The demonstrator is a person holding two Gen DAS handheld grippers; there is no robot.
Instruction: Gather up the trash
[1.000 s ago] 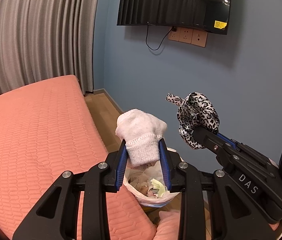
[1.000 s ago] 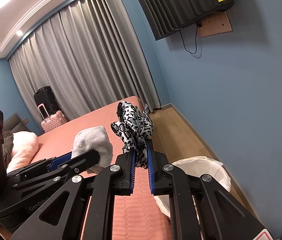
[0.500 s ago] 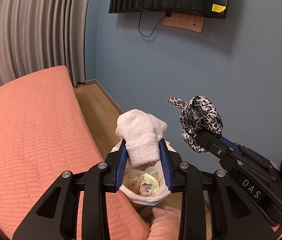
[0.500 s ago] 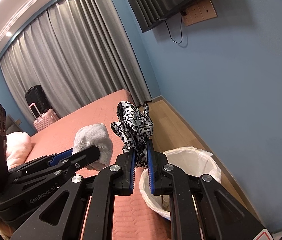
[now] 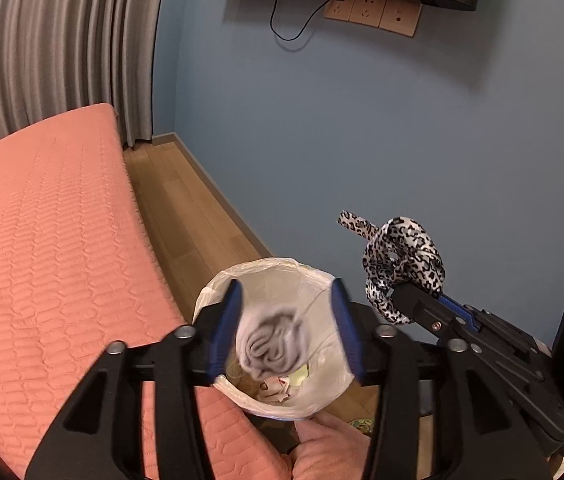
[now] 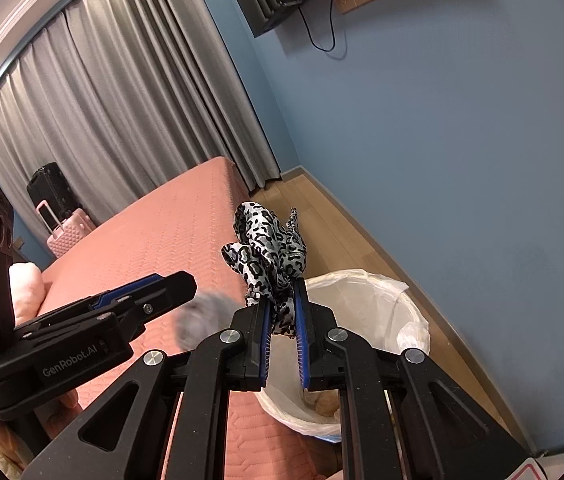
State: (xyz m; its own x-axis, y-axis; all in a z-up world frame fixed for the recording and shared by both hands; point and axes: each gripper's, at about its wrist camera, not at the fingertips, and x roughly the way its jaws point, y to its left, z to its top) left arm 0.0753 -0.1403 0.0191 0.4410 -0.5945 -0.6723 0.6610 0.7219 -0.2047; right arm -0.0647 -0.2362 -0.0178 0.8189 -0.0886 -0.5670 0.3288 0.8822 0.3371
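Note:
A white-lined trash bin (image 5: 266, 268) with paper scraps inside stands on the floor beside the bed. My left gripper (image 5: 286, 286) hangs right above it, its jaws opening. The pale grey sock (image 5: 274, 342) is a blur between them, free of the pads and dropping into the bin. In the right wrist view the same sock (image 6: 202, 322) blurs below the left gripper (image 6: 180, 284). My right gripper (image 6: 282, 292) is shut on a black-and-white leopard-print cloth (image 6: 270, 248), held over the near rim of the bin (image 6: 362, 280). The left wrist view shows that cloth (image 5: 402, 256) to the right of the bin.
A bed with a salmon quilted cover (image 5: 42, 240) runs along the left. A narrow strip of wooden floor (image 5: 186, 216) separates it from the blue wall. Grey curtains hang at the far end. Two suitcases (image 6: 68, 232) stand beyond the bed. A pink pillow (image 6: 26, 284) lies at the left.
The left jaws have spread and the sock has slipped out, falling toward the bin. Both grippers have come down and tipped over the bin. The right gripper still holds the leopard cloth.

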